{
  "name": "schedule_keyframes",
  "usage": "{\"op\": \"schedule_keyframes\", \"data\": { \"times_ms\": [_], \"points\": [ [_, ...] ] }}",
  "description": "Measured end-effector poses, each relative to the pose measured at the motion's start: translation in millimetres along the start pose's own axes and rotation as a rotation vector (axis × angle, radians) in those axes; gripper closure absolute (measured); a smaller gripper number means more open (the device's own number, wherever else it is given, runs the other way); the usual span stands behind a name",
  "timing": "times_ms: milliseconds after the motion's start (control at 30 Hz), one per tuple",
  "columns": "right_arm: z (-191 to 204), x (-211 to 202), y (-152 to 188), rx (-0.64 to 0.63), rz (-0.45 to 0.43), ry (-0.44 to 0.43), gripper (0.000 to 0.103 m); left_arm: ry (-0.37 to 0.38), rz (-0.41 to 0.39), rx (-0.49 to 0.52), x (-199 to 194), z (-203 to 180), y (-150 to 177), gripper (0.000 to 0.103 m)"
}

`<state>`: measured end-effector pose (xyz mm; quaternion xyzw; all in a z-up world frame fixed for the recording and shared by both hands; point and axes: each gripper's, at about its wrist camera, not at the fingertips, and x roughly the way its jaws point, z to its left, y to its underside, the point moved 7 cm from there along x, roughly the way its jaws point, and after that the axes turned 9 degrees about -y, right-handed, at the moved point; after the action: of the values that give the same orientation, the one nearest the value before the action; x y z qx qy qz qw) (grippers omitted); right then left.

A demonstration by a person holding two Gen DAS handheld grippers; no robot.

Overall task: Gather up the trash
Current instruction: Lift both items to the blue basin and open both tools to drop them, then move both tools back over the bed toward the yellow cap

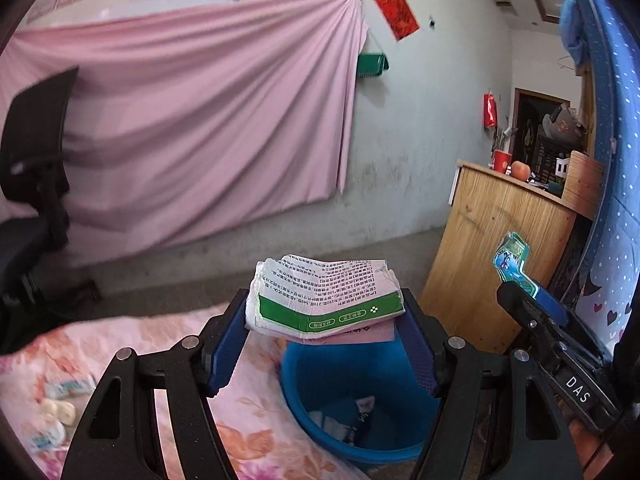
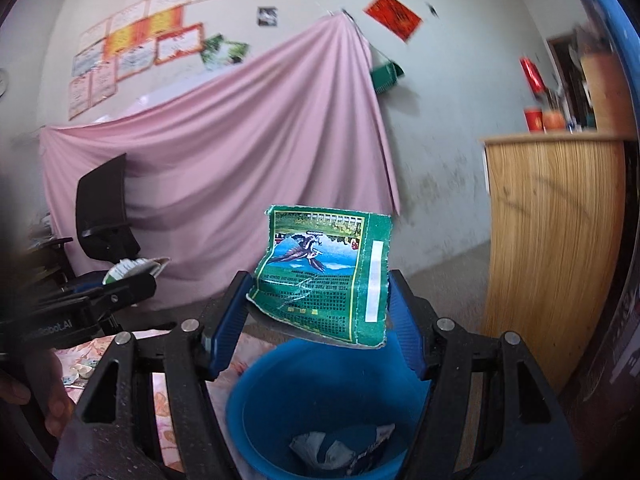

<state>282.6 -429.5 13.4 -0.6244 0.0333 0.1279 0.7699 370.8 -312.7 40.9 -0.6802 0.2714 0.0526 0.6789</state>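
1. Left claw (image 1: 326, 332) grips a flattened green-and-white box (image 1: 324, 304) btwn its blue pads, held flat just above the blue bucket (image 1: 320, 428), over the rim nearest the bed.
2. Right claw (image 2: 316, 316) is clamped on a green packet (image 2: 324, 276) w/ a bird picture; packet stands nearly upright, also hanging above the bucket mouth.
3. Both claws sit side by side over the bucket; each shows in the other's cam, right claw (image 1: 532, 304) to the bucket's far right in the left view, left claw (image 2: 132, 280) off to the bucket's left in the right view.
4. Step in hand, as I judge it: the drop. Both pieces of trash are picked up and carried over, release not yet done.
5. Next move prob calls for opening each claw while the piece is fully over the opening. Box is wide and light, so it could catch the rim or flutter out; centring it further over the bucket first would help. Packet looks better centred.
6. Bucket contents: some crumpled paper or wrappers at the bottom, white and grey; can't tell exactly what. Plenty of room left.
7. More small bits (image 1: 60, 404) lie on the floral bedsheet (image 1: 256, 436) left of the bucket, so task likely isn't finished after this drop.
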Motion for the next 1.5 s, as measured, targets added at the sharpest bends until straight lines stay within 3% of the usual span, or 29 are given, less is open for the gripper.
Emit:
{"op": "schedule_keyframes", "data": {
  "times_ms": [367,567,767,1100,1200,1400,1467,1500],
  "points": [
    [-28,29,29,0.098,0.154,0.02,0.015,0.039,0.196,-0.007,46,-22,13,0.037],
    [-42,41,43,0.18,0.213,-0.001,0.012,0.033,0.286,-0.053,52,-10,30,0.035],
    [-52,52,56,0.239,0.267,-0.004,0.012,0.019,0.327,-0.058,57,-4,35,0.034],
    [-54,51,58,0.252,0.279,0.009,0.002,0.028,0.329,-0.057,52,3,38,0.033],
    [-55,52,57,0.249,0.278,0.011,0.0,0.035,0.304,-0.061,47,4,35,0.026],
    [-53,48,53,0.237,0.254,0.015,0.0,0.023,0.242,-0.062,35,12,29,0.026],
    [-50,44,47,0.22,0.228,0.013,0.0,0.022,0.214,-0.064,28,16,27,0.023],
    [-49,42,45,0.215,0.221,0.011,0.0,0.017,0.196,-0.064,25,18,25,0.012]
  ]
}}
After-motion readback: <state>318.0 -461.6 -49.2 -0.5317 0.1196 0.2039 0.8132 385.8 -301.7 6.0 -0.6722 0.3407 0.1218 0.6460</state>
